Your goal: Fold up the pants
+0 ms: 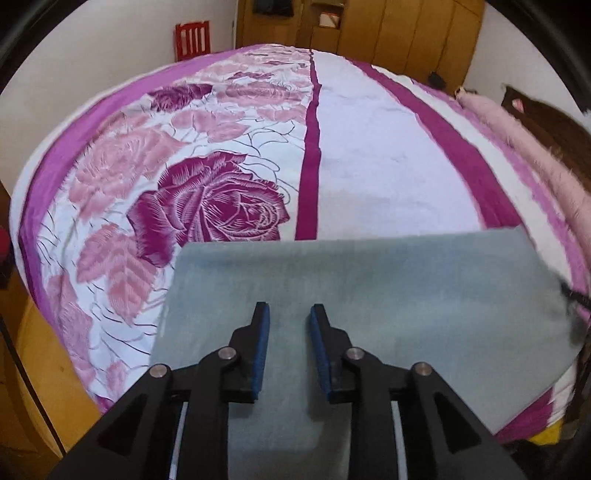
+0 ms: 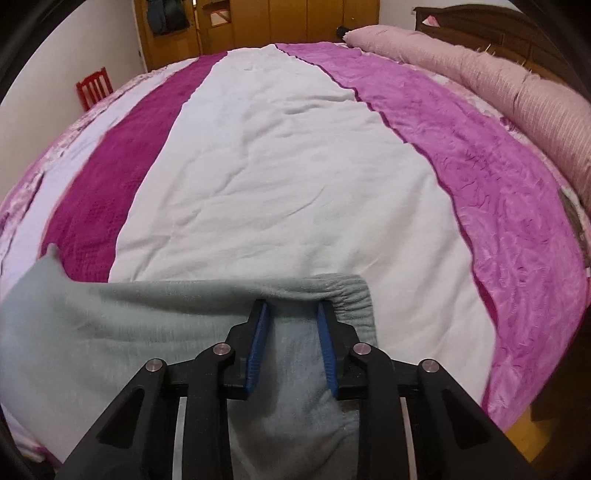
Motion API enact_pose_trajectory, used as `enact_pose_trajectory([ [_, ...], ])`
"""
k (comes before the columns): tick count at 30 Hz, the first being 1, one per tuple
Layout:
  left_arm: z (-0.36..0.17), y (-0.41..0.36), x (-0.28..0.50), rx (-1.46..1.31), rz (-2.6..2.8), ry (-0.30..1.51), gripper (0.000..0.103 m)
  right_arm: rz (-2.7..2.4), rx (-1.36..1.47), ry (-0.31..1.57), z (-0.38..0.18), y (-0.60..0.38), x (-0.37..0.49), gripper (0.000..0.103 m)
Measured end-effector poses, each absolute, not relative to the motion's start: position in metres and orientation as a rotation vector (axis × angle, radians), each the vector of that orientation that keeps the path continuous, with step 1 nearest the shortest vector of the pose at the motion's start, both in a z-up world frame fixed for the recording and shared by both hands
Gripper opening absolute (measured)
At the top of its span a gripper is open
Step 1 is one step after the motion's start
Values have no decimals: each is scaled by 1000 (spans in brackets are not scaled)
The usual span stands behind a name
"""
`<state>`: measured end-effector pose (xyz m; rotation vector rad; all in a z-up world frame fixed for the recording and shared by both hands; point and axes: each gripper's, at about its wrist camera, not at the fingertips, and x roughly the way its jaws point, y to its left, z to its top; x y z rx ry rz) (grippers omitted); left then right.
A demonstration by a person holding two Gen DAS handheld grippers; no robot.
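Grey-green pants point(image 1: 388, 280) lie flat on the bed near its front edge. In the left wrist view my left gripper point(image 1: 290, 314) is open above the flat cloth, with nothing between its blue pads. In the right wrist view the pants point(image 2: 110, 325) show their gathered elastic waistband point(image 2: 351, 295) at the right. My right gripper point(image 2: 291, 310) is open with its jaws straddling the folded top edge of the pants next to the waistband; cloth lies between the pads but is not pinched.
The bed has a purple, white and rose-patterned cover point(image 1: 207, 206). A rolled pink quilt point(image 2: 517, 92) lies along the headboard side. A red chair point(image 2: 94, 86) stands by the far wall, with wooden wardrobes point(image 2: 258, 26) behind.
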<state>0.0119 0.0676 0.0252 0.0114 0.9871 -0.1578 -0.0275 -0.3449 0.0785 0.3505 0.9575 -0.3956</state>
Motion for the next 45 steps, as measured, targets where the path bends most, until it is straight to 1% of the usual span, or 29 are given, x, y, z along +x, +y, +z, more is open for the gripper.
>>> enact_pose_trajectory([
  [4, 27, 63, 9, 57, -135, 985, 31, -404, 352, 959, 84, -342, -32, 26],
  [7, 32, 60, 10, 41, -119, 1006, 32, -409, 383, 959, 96, -336, -38, 28],
  [10, 43, 50, 11, 9, -192, 1000, 32, -341, 404, 919, 110, -325, -44, 28],
  [15, 58, -1, 15, 38, -353, 986, 36, -265, 372, 924, 113, -304, -37, 29],
  [22, 73, -96, 23, 100, -580, 976, 36, -201, 395, 913, 111, -297, -30, 29],
  [23, 74, -111, 24, 107, -616, 982, 33, -198, 404, 913, 110, -298, -28, 29],
  [25, 74, -140, 26, 111, -692, 1001, 15, -187, 424, 913, 109, -298, -24, 29],
  [32, 70, -240, 30, 166, -887, 1018, 13, -160, 462, 911, 98, -297, -14, 29],
  [36, 57, -277, 23, 191, -945, 1051, 13, -198, 466, 940, 85, -307, -6, 28],
  [37, 50, -283, 22, 215, -938, 1061, 13, -208, 479, 937, 82, -311, -5, 27],
  [39, 33, -290, 22, 263, -901, 1094, 13, -228, 502, 928, 78, -319, -3, 21],
  [40, 21, -288, 24, 274, -878, 1142, 11, -244, 522, 917, 75, -325, -2, 15],
  [42, 10, -277, 26, 224, -871, 1187, 9, -252, 564, 900, 71, -335, -2, 8],
  [45, 8, -266, 25, 201, -869, 1206, 5, -236, 619, 890, 68, -344, -2, 7],
])
